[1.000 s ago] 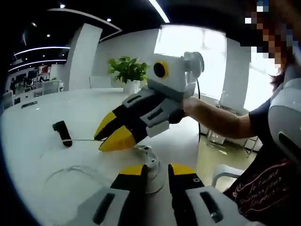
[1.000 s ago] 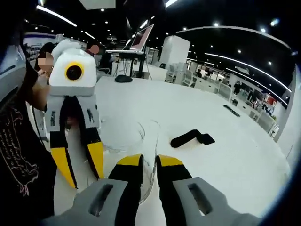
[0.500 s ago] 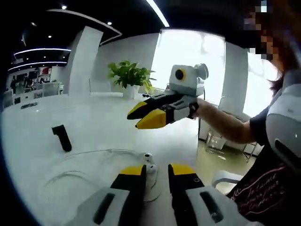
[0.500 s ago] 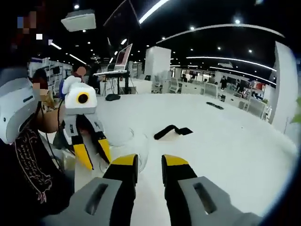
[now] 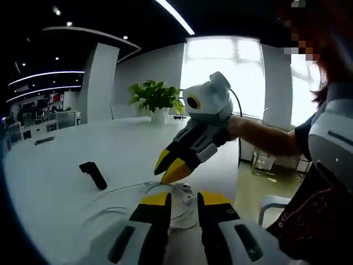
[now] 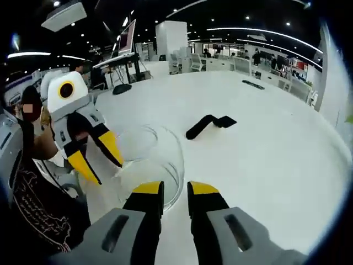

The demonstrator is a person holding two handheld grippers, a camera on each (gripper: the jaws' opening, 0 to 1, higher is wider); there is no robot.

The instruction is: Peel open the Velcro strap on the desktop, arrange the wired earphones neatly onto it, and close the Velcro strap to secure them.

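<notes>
Though bent, Velcro strap [image 6: 208, 125] diagonal

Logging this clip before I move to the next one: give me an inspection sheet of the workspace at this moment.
Surface: white desk, glossy.
Job's things: black strap lies flat on the desk, apart from the earphones; whether it is peeled open cannot be told. White earphones lie just beyond the left gripper.
Clutter: a small dark item far across the desk.
Grippers: left gripper jaws a little apart, nothing between them; right gripper likewise, its tips over the earphone wire.
Cables: thin earphone wire in loose loops on the desk.
Surroundings: potted plant, bright window, office desks beyond.
</notes>
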